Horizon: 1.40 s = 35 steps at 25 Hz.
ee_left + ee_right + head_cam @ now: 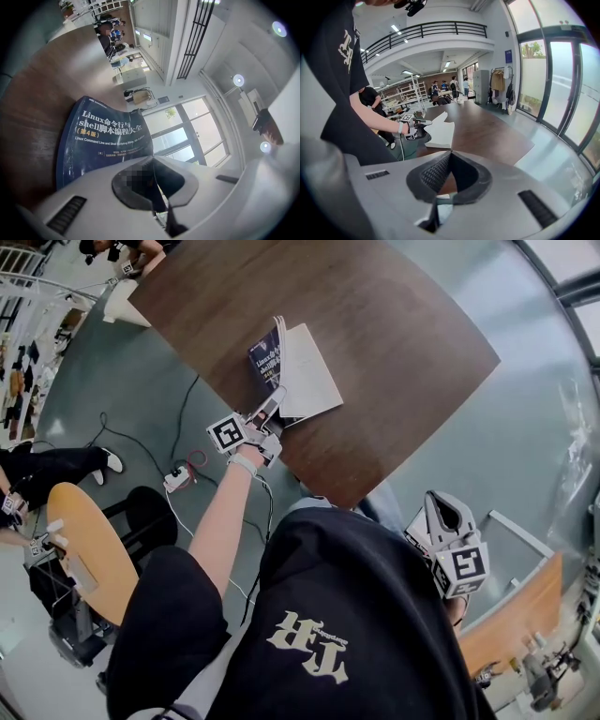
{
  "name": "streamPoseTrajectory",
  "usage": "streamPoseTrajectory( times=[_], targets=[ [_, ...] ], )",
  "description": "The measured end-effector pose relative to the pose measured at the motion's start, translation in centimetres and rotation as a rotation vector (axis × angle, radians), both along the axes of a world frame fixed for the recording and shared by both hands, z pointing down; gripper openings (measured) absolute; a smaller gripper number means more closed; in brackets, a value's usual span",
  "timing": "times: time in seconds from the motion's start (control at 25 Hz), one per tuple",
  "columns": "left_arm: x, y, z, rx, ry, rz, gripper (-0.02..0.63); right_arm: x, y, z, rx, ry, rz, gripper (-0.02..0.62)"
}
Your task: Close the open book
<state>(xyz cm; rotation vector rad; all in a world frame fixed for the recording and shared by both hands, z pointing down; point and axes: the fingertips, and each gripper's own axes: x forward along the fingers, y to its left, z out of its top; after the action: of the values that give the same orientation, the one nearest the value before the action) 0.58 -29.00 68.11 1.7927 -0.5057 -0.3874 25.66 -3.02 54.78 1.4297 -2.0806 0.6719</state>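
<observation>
Left gripper view: the left gripper (152, 158), jaws together, is held just behind the Linux book's (298, 376) raised blue cover (103, 140). Closing is judged midway; the cover must next be pushed over onto the pages. The right gripper (449, 153), closed on nothing, is kept well back.

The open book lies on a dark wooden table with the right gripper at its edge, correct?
No: the left gripper is at the edge of the open book, not the right gripper, which is off the dark wooden table. The head view shows this.

Glossy-covered book (101, 136), matt wooden table (394, 343)
</observation>
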Motion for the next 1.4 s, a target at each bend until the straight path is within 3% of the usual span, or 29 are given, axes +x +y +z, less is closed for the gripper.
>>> streamPoseTrajectory(
  times=[0.44,0.68,0.84,1.4],
  targets=[
    [5.9,-0.6,1.6,-0.049,-0.021,0.102,0.011,2.0,-0.2,-0.1,0.006,-0.009,0.038,-0.012],
    [7.1,-1.3,3.2,-0.001,-0.111,0.144,0.012,2.5,0.0,0.1,-0.006,-0.001,0.061,-0.012],
    [8.2,-1.4,4.4,-0.012,-0.150,0.158,0.012,3.0,0.0,0.2,-0.009,0.000,0.068,-0.012],
    [10.3,-1.8,5.9,-0.033,-0.184,0.180,0.058,3.1,-0.7,0.3,-0.025,0.009,0.067,-0.012]
  ],
)
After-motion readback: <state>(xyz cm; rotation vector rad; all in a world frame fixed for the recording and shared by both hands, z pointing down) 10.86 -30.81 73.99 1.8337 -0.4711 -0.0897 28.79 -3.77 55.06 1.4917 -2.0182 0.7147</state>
